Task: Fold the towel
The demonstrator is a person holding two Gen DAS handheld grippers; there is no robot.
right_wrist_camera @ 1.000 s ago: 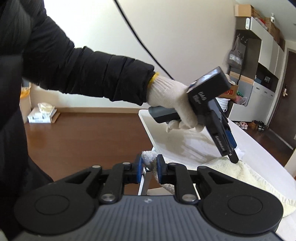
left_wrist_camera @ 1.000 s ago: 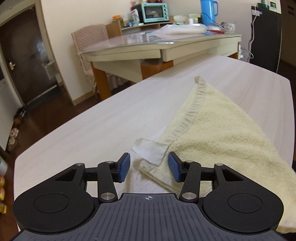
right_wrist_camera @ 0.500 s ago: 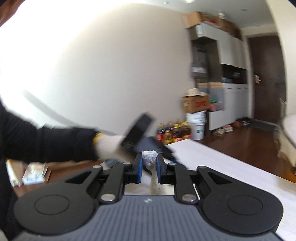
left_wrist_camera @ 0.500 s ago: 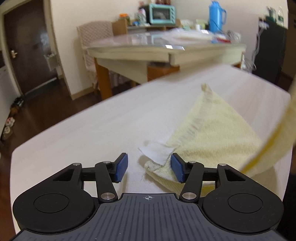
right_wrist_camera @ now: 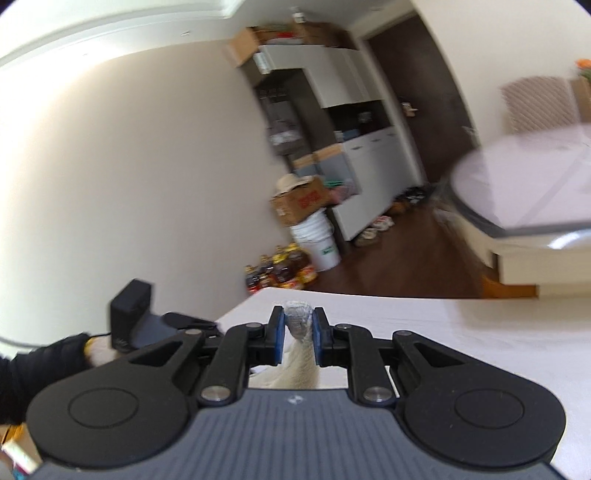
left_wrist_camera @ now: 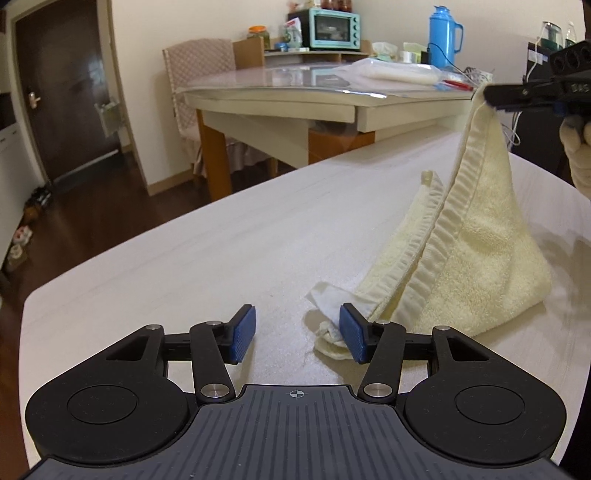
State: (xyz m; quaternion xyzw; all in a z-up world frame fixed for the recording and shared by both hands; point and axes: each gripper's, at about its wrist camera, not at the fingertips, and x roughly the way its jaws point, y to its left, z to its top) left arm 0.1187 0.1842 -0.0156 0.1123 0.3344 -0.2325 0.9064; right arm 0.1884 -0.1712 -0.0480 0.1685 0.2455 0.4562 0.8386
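A pale yellow towel (left_wrist_camera: 480, 251) lies on the white table (left_wrist_camera: 221, 251), with one corner lifted high into a tent shape. My right gripper (left_wrist_camera: 491, 98) is shut on that raised corner at the upper right of the left wrist view. In the right wrist view the pinched towel corner (right_wrist_camera: 298, 323) bulges between the blue pads of the right gripper (right_wrist_camera: 298, 336). My left gripper (left_wrist_camera: 297, 334) stands open low over the table. The towel's near corner with its white label (left_wrist_camera: 327, 301) lies just by the left gripper's right pad (left_wrist_camera: 352, 336).
A second table (left_wrist_camera: 314, 96) with a glass top stands behind, holding a plastic bag, a blue jug (left_wrist_camera: 441, 35) and a small oven (left_wrist_camera: 334, 27). A chair (left_wrist_camera: 199, 74) stands at its left. The person's gloved hand (right_wrist_camera: 101, 350) holds the left gripper. Bottles and a bucket (right_wrist_camera: 321, 243) stand on the floor.
The right gripper has lifted the towel corner high and swung it over toward the far side. The left gripper stayed open near the label corner.
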